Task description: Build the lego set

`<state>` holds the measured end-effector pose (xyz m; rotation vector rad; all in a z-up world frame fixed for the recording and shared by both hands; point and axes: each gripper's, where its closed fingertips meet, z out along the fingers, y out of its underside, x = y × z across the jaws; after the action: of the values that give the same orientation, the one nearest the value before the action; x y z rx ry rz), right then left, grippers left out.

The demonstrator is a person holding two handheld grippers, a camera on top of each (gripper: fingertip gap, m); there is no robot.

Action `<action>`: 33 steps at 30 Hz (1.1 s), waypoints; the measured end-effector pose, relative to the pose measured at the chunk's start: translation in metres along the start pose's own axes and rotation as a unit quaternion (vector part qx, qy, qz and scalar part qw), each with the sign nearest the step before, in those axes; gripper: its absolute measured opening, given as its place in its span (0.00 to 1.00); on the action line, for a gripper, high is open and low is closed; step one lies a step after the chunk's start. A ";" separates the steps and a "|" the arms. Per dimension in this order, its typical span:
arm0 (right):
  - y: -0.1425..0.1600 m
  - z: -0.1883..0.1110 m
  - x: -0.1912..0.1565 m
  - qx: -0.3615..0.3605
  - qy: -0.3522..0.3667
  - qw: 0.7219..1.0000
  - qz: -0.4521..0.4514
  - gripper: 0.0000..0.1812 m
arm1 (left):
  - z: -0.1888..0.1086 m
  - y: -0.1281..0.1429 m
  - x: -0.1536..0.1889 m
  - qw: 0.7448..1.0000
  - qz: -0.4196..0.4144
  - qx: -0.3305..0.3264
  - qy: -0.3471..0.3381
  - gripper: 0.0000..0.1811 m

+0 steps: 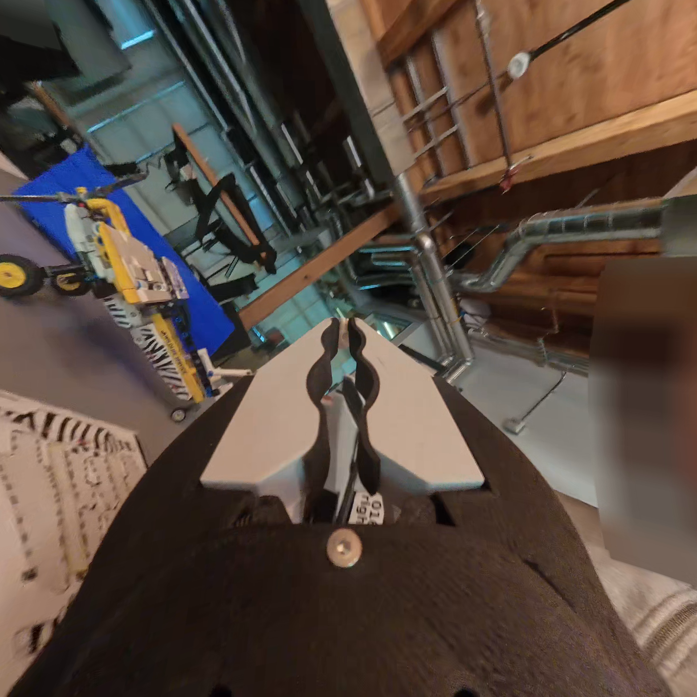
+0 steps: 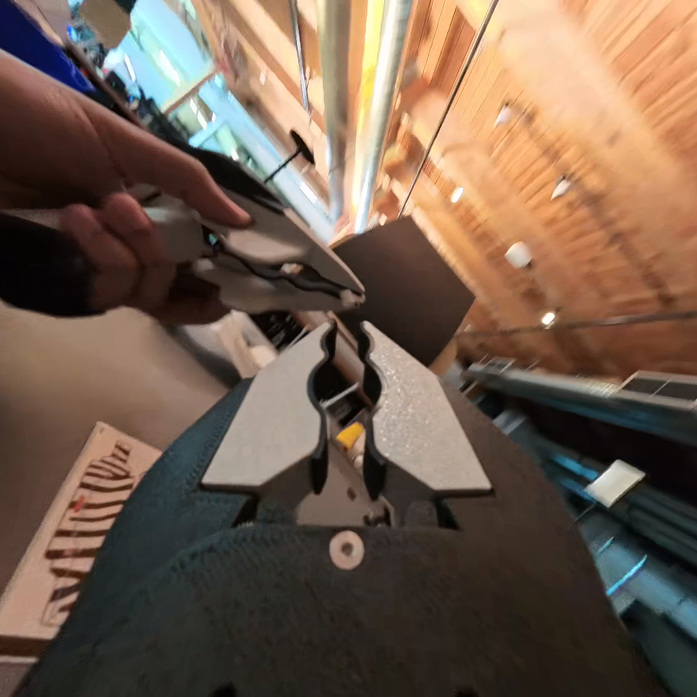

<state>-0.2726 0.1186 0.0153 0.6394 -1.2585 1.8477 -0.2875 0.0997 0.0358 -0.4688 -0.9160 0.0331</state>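
My left gripper (image 1: 343, 325) is raised off the table, its jaws almost together on a small white lego piece (image 1: 343, 333). In the right wrist view a hand (image 2: 94, 211) holds this left gripper (image 2: 352, 298), with the white piece (image 2: 350, 300) pinched at its tip. My right gripper (image 2: 347, 332) is just below that tip, narrowly open with nothing between its fingers. The part-built yellow, white and zebra-striped lego helicopter (image 1: 124, 279) stands on the grey table (image 1: 56, 347) far to the left of the left gripper.
A zebra-striped instruction booklet (image 1: 56, 509) lies on the table at lower left and also shows in the right wrist view (image 2: 75, 528). A blue sheet (image 1: 181, 264) stands behind the model. Both views are tilted up at wooden walls, pipes and ducts, and are blurred.
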 end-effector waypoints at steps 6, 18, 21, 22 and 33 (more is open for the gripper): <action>0.001 -0.002 0.010 0.002 0.000 0.994 0.106 0.12 | 0.016 0.027 -0.009 0.998 -0.044 0.012 0.040 0.02; 0.008 -0.008 0.032 0.021 -0.001 0.974 0.224 0.02 | 0.016 0.027 0.000 0.998 -0.028 0.011 0.060 0.00; 0.005 -0.008 0.031 0.039 -0.020 0.964 0.262 0.02 | 0.014 0.026 0.002 0.998 -0.022 0.012 0.065 0.00; 0.003 -0.008 0.029 0.047 -0.033 0.959 0.277 0.02 | 0.013 0.025 0.002 0.998 -0.015 0.013 0.064 0.00; 0.008 -0.010 0.031 0.088 -0.110 0.882 0.449 0.10 | 0.005 0.020 0.005 0.998 0.061 -0.005 0.033 0.00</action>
<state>-0.2961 0.1363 0.0314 0.3724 -1.7284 2.7263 -0.2850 0.1205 0.0339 -0.5313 -0.8232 0.1233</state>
